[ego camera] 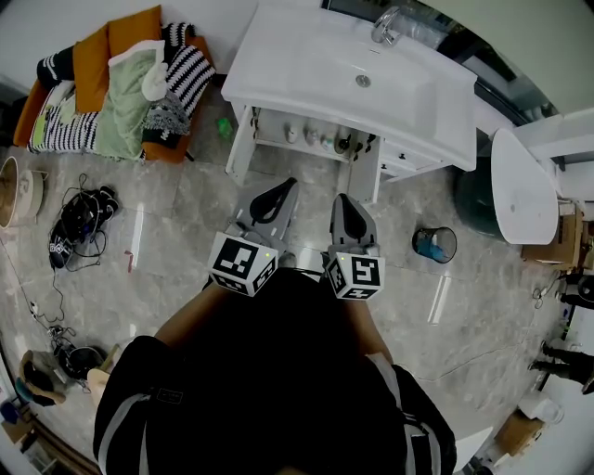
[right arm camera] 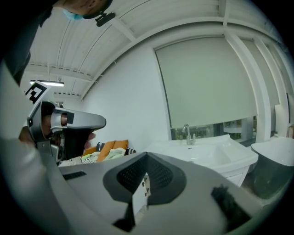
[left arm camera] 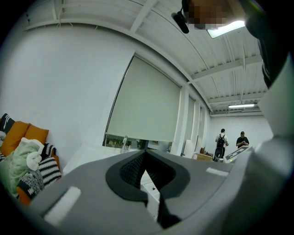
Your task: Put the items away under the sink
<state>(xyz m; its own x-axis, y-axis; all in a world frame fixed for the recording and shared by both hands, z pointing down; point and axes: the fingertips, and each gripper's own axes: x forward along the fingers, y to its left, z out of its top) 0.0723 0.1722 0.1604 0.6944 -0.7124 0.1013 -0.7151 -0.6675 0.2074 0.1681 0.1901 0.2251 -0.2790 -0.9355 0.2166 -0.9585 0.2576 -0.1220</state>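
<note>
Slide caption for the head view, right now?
Left gripper and right gripper, both shut and empty, face the sink cabinet with small items on its lower shelf.

Head looks down, gripper views level, sharing sink

The washbasin cabinet is set at the far side of the floor, with the tap at the basin's back edge. On the open shelf beneath the basin, small items are lined up in a row. Left of the cabinet, a heap of clothes and cushions is piled against the wall. Nearer, a tangle of cables is spread on the floor. Right of the cabinet, a small waste bin is placed. The left gripper and the right gripper are held side by side before the shelf.
</note>
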